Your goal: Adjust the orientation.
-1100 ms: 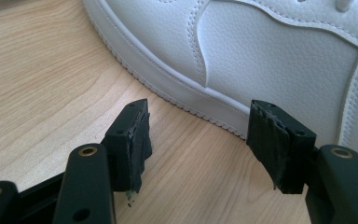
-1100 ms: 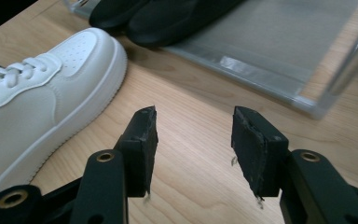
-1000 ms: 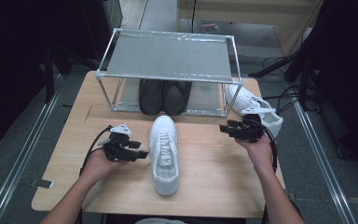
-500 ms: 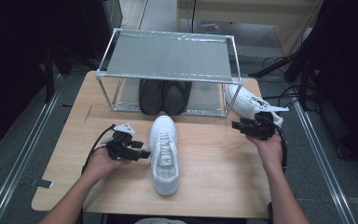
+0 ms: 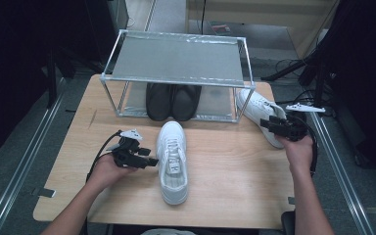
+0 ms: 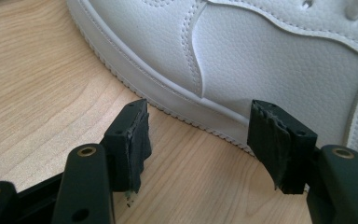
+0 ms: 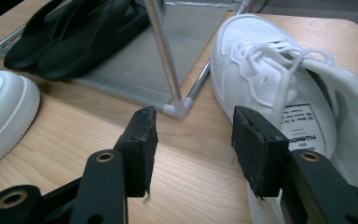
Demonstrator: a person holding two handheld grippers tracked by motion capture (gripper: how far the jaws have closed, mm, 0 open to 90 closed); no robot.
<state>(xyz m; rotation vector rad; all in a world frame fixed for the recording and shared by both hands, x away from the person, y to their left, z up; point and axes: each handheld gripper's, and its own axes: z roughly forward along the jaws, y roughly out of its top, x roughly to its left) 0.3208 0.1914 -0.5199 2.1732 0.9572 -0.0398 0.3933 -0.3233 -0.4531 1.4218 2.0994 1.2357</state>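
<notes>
A white sneaker (image 5: 173, 161) lies mid-table, toe toward the rack. My left gripper (image 5: 151, 160) rests on the wood just left of it, jaws open and aimed at its side; in the left gripper view the sneaker's sole edge (image 6: 261, 60) sits just beyond my open left gripper (image 6: 205, 135). A second white sneaker (image 5: 255, 108) lies at the right, beside the rack's corner. My right gripper (image 5: 265, 124) hovers over it, open and holding nothing. In the right gripper view that sneaker (image 7: 261, 65) shows its laces and tongue label behind the right pad of my right gripper (image 7: 193, 135).
A metal rack (image 5: 176, 58) with a mesh top stands at the back. A pair of black shoes (image 5: 172, 100) sits on its lower shelf. The rack's corner post (image 7: 165, 56) rises in front of my right gripper. The table's right edge (image 5: 286, 161) is close.
My right hand has moved right and slightly away, from the open wood to over the second white sneaker. The left hand and the middle sneaker have stayed put.
</notes>
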